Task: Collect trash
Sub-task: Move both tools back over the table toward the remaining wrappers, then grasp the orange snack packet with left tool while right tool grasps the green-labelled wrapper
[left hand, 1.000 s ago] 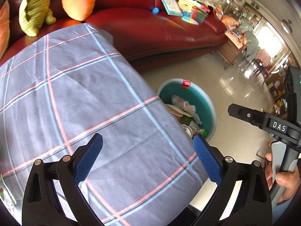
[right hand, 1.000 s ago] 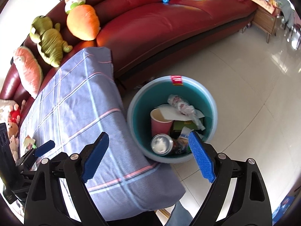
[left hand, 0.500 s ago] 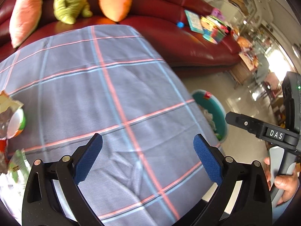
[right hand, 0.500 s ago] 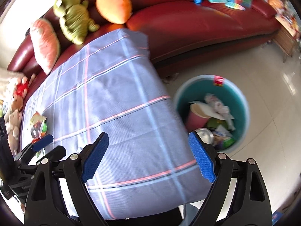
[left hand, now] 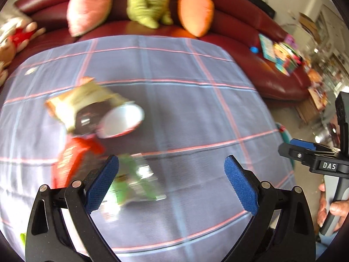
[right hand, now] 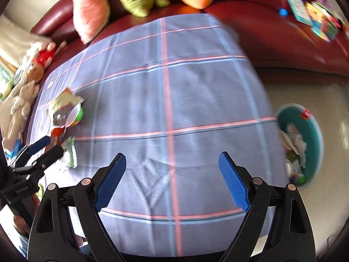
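Observation:
Trash lies in a blurred heap on the checked tablecloth point(left hand: 196, 113): a white paper cup point(left hand: 122, 121) on its side, a beige and dark snack bag point(left hand: 82, 102), a red packet point(left hand: 72, 159) and a green wrapper point(left hand: 135, 179). My left gripper point(left hand: 172, 176) hangs open above the cloth, its left pad over the green wrapper. My right gripper point(right hand: 172, 175) is open over bare cloth, far right of the heap point(right hand: 65, 118). The teal bin point(right hand: 305, 144) with trash inside stands on the floor at the right.
A dark red sofa point(left hand: 250, 32) curves behind the table with plush toys point(left hand: 148, 2) and a carrot cushion point(left hand: 195, 11); books point(left hand: 281, 54) lie on its right end. A tiled floor point(right hand: 305, 91) is to the right of the table. A hand point(left hand: 329, 209) holds the right gripper's handle.
Both grippers have swung left from the bin across the table. The trash heap has come into the left wrist view; the bin has slid to the right edge. Both stay open.

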Demonstrator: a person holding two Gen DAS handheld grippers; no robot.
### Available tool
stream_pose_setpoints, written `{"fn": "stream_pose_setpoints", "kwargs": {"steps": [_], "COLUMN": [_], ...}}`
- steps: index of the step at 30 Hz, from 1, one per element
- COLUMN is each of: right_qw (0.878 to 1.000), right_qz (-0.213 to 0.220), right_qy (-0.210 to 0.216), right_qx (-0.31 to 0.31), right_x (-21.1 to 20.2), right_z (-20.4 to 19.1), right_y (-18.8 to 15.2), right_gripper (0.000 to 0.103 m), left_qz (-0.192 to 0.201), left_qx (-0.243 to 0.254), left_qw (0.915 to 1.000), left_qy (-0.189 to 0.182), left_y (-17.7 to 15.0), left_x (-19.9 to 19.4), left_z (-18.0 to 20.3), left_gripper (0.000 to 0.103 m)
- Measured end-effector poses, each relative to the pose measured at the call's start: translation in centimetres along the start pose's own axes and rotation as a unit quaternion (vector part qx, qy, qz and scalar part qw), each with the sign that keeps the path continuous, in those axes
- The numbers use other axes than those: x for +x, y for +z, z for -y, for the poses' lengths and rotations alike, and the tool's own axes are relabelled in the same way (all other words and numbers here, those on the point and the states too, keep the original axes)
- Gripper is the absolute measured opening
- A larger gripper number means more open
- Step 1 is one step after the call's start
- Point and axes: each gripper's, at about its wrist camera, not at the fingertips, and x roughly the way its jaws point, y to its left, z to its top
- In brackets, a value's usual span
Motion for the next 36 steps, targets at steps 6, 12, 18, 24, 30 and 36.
{"fn": "stream_pose_setpoints", "kwargs": {"steps": [6,12,18,24,30,36], "right_qw": [0.997,0.987,0.983,0.986,0.987,0.983], "right_qz": [-0.038,-0.079,-0.096,-0.095,-0.094,-0.099], "right_qy": [0.037,0.081,0.091,0.087,0.082,0.086], "right_qx": [-0.063,-0.111,-0.129,-0.110,-0.106,-0.129], "right_x": [3.0,6.0,7.5,7.6,7.5,7.9], "right_z": [-6.5,-12.6,-15.1,-14.2,-14.1,-16.0], "right_y": [0.1,-0.4,-0.8,-0.9,-0.9,-1.0], "right_gripper": [0.083,0.083,0.083,0.083,0.083,0.083], "left_qz": [0.007,0.000,-0.019,0.003,0.001,0.010], "left_qx": [-0.061,-0.114,-0.139,-0.120,-0.101,-0.105], "left_qw": [0.9976,0.9918,0.9874,0.9897,0.9923,0.9917], "left_qy": [0.033,0.058,0.073,0.079,0.072,0.074], "left_y": [-2.0,-3.3,-4.3,-3.9,-3.1,-4.1], "left_x": [-1.6,-1.4,-0.3,-0.1,1.5,0.0], "left_z": [-7.2,-12.4,-15.2,-14.6,-13.7,-15.2], "left_gripper": [0.097,0.097,0.097,0.097,0.011,0.001]}}
